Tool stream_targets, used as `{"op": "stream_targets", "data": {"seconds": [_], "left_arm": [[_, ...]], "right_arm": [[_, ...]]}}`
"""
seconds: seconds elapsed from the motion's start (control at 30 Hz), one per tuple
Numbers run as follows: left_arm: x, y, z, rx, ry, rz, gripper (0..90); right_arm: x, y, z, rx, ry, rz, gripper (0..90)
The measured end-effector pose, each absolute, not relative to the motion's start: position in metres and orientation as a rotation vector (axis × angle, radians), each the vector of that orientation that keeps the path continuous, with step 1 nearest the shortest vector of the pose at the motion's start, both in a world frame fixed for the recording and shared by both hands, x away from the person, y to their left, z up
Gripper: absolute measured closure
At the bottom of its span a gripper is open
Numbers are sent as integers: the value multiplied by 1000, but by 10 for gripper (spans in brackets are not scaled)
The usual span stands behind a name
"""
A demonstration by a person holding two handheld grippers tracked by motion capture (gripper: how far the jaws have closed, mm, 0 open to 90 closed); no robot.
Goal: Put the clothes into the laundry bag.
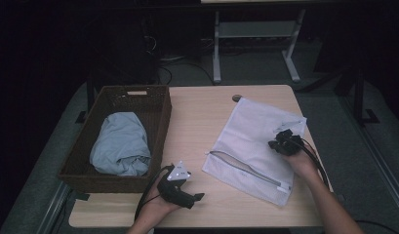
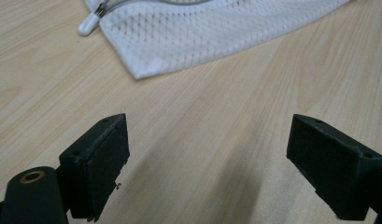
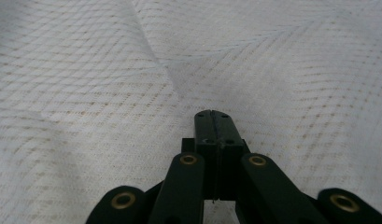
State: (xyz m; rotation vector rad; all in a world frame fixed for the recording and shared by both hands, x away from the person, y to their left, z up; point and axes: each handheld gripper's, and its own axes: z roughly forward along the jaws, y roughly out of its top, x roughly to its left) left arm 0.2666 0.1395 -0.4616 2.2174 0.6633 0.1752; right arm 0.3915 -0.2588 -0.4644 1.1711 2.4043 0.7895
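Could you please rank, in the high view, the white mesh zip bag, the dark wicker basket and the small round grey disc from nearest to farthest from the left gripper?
From the left gripper:
1. White mesh zip bag, to its right.
2. Dark wicker basket, to its left; nearly as close.
3. Small round grey disc, at the table's far edge.

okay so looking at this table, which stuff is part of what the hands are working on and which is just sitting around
Likely in play, judging by the layout:
mesh bag, zipper open
right gripper, jaws closed on the bag
left gripper, open over bare table
blue cloth in the basket

Just lying about:
small round disc at the table's far edge
white frame on the floor
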Motion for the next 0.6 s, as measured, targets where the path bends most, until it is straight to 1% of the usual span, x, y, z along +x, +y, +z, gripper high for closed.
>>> {"op": "stream_targets", "data": {"seconds": [0.6], "left_arm": [[267, 138, -463, 2219, 663, 173, 125]], "right_arm": [[400, -304, -466, 1313, 2272, 733, 893]]}}
